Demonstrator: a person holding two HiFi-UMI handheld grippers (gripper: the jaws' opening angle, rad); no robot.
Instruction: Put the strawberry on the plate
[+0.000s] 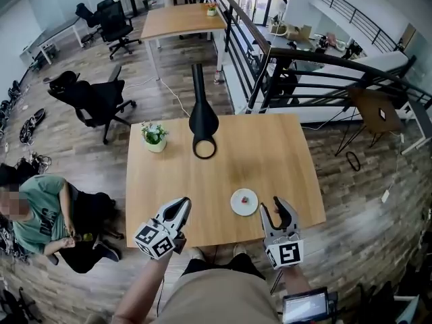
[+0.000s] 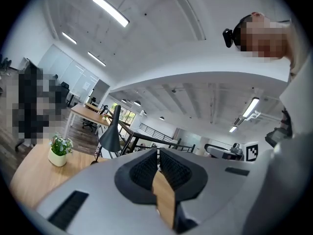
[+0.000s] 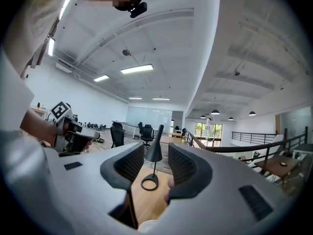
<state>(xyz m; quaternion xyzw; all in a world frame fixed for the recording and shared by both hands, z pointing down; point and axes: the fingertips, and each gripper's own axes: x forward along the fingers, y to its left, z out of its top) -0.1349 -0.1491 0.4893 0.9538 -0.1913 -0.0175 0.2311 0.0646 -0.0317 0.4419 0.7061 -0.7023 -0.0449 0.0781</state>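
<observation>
- Strawberry (image 1: 246, 198) seen resting on plate (image 1: 237, 208), near table's (image 1: 283, 154) 6 o'clock edge; task judged already met.
- Strawberry judged light, soft, easily bruised, slightly slick. If regripped, best pinched gently across widest part, not at tip.
- Left gripper (image 1: 183, 202): jaws pressed together, nothing between.
- Right gripper (image 1: 272, 206): jaws spread, nothing pinched; plate at its 10 o'clock.
- Counted: one strawberry, one plate, one black lamp (image 1: 202, 123) at table's 12 o'clock, one potted plant (image 1: 154, 137) at 10 o'clock, two grippers.
</observation>
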